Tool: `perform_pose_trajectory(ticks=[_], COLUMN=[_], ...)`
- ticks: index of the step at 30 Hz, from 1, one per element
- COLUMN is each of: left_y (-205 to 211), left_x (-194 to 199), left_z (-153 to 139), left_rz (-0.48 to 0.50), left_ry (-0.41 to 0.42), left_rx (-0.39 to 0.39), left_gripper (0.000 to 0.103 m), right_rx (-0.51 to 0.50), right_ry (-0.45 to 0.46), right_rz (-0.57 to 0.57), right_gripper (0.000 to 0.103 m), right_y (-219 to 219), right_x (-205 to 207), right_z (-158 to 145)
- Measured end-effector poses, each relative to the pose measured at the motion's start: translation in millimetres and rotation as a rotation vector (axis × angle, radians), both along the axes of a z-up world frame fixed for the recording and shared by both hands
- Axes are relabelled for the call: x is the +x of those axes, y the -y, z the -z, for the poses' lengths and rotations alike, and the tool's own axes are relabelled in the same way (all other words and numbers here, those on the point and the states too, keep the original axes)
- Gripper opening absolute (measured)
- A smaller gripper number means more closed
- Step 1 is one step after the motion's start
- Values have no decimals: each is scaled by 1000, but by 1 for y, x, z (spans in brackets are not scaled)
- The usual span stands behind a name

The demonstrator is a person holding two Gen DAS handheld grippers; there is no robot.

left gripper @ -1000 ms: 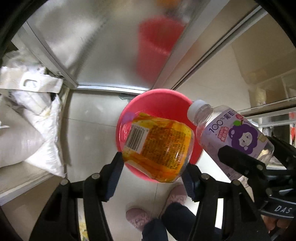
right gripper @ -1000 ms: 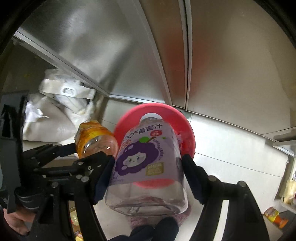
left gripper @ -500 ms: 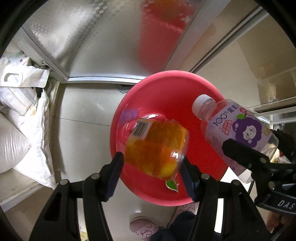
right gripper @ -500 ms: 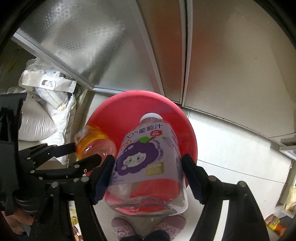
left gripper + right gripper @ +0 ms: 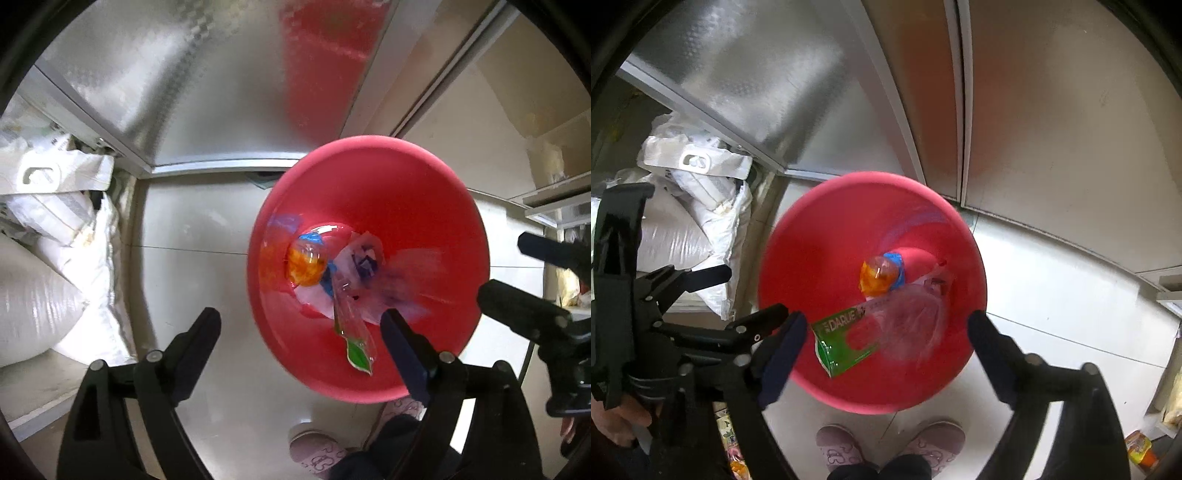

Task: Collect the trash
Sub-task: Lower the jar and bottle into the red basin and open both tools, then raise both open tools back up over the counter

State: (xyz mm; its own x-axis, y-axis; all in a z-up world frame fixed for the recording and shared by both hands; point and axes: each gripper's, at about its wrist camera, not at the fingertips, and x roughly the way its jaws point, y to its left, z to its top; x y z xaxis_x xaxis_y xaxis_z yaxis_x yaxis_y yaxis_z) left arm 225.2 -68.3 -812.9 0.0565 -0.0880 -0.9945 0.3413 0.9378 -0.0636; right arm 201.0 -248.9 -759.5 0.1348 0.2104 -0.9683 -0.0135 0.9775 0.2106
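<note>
A red plastic bin stands on the pale tiled floor below both grippers; it also shows in the right wrist view. Inside it lie an orange juice bottle, a blurred purple grape juice bottle and a green-edged clear wrapper. In the right wrist view the orange bottle, the blurred grape bottle and the green wrapper lie in the bin. My left gripper is open and empty above the bin's left rim. My right gripper is open and empty above the bin.
White sacks are piled on the left against a metal-framed frosted sliding door. The person's pink slippers stand just in front of the bin. A low shelf edge is at the right.
Both grippers have opened. The orange bottle left my left gripper and the grape bottle left my right gripper; both have dropped into the red bin.
</note>
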Motion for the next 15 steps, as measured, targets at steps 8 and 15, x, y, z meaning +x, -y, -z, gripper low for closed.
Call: perform_pose_trajectory(ticks=[8, 15], left_y=[-9, -22], left_x=[-12, -18], left_z=[-95, -222], left_rz=[-33, -98], left_ry=[43, 125], left_rx=[-50, -97], left_gripper=[103, 103], right_rx=[-3, -52], right_ry=[30, 130], right_rz=[-23, -39], right_gripper=[102, 102], right_y=[-10, -21], right_x=[-13, -25], right_z=[-73, -201])
